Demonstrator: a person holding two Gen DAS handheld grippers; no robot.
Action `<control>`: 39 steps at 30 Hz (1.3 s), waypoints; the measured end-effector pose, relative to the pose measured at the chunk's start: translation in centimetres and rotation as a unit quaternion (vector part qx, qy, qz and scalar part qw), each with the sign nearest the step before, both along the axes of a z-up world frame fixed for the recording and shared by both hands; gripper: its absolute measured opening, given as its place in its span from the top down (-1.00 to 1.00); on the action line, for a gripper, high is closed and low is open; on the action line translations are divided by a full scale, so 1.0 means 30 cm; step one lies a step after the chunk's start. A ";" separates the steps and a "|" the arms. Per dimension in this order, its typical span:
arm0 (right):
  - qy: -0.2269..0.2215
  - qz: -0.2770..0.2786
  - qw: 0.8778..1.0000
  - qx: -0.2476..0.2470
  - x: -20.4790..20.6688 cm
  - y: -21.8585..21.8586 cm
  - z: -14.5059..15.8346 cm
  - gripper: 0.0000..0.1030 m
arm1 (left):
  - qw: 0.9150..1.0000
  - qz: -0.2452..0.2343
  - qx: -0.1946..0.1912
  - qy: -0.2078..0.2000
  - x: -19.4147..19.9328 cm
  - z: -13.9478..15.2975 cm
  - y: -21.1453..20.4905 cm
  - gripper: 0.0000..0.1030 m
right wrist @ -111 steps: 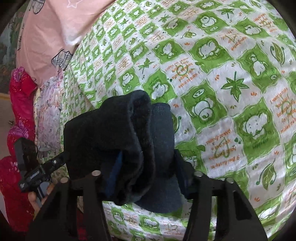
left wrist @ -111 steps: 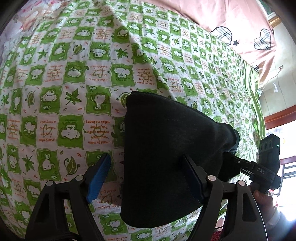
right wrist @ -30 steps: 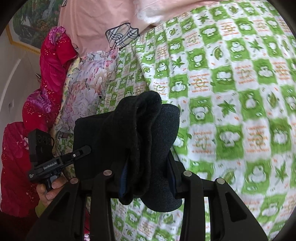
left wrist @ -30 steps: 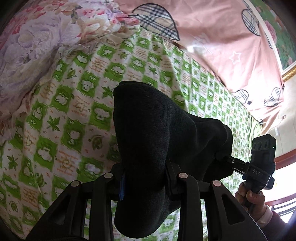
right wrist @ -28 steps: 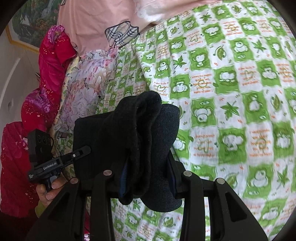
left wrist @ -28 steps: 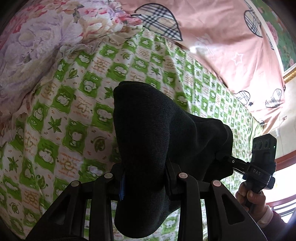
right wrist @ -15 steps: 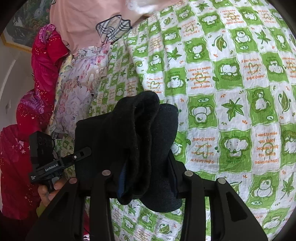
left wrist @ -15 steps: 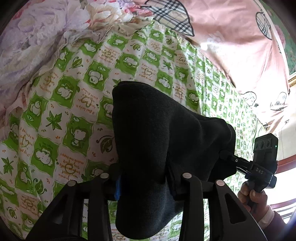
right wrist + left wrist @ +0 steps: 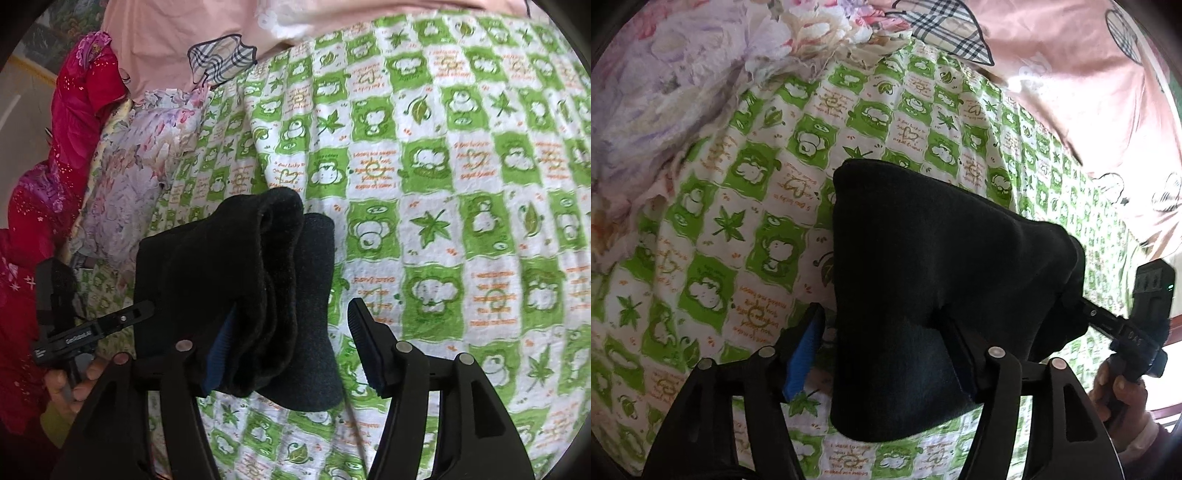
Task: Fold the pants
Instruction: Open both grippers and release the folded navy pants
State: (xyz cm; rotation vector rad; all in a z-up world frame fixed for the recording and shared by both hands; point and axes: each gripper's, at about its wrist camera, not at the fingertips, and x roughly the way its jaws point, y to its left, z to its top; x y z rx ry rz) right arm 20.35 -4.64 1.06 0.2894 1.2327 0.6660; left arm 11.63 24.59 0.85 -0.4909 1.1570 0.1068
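A bed is covered by a green-and-white checked sheet printed with cartoon animals and leaves. A pink quilt, floral blanket and red bedding border it in daylight.

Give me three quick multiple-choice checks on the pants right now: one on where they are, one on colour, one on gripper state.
1. Where are the pants?
A. On the green-and-white checked sheet
B. On the pink cover
C. On the floor

2. What colour are the pants?
A. Red
B. Black
C. Pale blue

3. How do the two grippers stand?
A. Both clamped on the cloth
B. Only the left open
C. Both open, with the cloth between the fingers

Answers:
1 A, the folded bundle sits against the checked sheet, with the pink cover farther back.
2 B, the cloth reads black in both wrist views.
3 C, the left gripper shows a gap beside its blue pad, and the right gripper has its right finger well clear of the cloth.
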 end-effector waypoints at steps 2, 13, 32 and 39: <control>-0.012 0.000 1.000 -0.011 -0.013 0.000 0.012 -0.23 | 1.000 0.000 0.009 -0.002 -0.015 0.011 -0.016 -0.34; -0.063 -0.001 0.997 -0.050 -0.091 -0.019 0.064 -0.36 | 0.996 0.005 0.085 -0.014 -0.107 0.063 -0.095 -0.49; -0.139 0.037 0.988 -0.061 -0.263 0.041 0.160 -0.58 | 0.988 0.021 0.150 -0.034 -0.231 0.152 -0.158 -0.60; -0.186 0.064 0.978 -0.070 -0.335 0.085 0.196 -0.71 | 0.984 0.033 0.167 -0.045 -0.270 0.170 -0.173 -0.61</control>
